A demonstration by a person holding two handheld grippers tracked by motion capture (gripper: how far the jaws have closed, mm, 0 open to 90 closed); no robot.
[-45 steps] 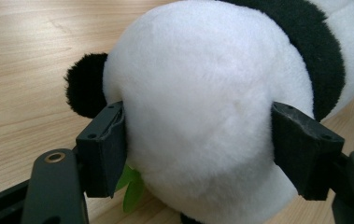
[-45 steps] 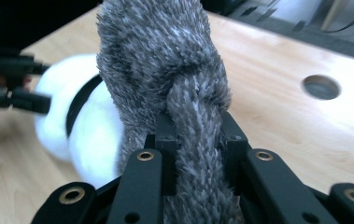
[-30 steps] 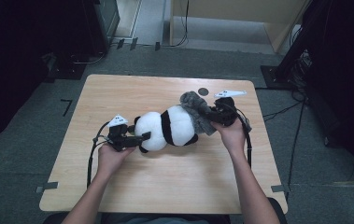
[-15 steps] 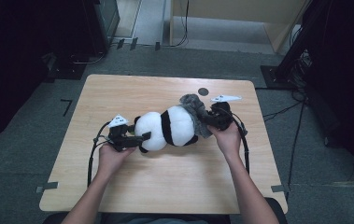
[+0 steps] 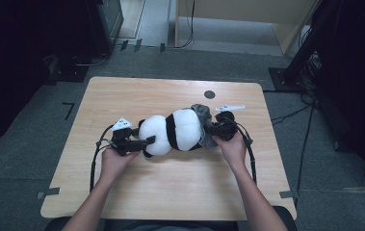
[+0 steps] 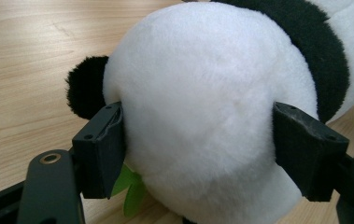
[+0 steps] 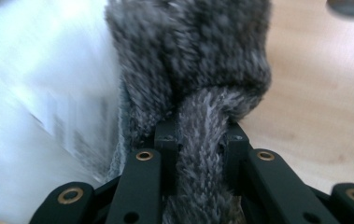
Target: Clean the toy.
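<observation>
Plush panda (image 5: 177, 131): lying lengthwise mid-counter (image 5: 170, 192), head left.
Left claw (image 6: 198, 140): clamped across the white head.
Right claw (image 7: 199, 140): pinching a grey knitted garment (image 5: 204, 115), seemingly on the panda's right end.

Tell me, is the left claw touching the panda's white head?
Touching. In the left gripper view, both black jaws of the left claw press into the fur on either side of the panda's white head.
</observation>
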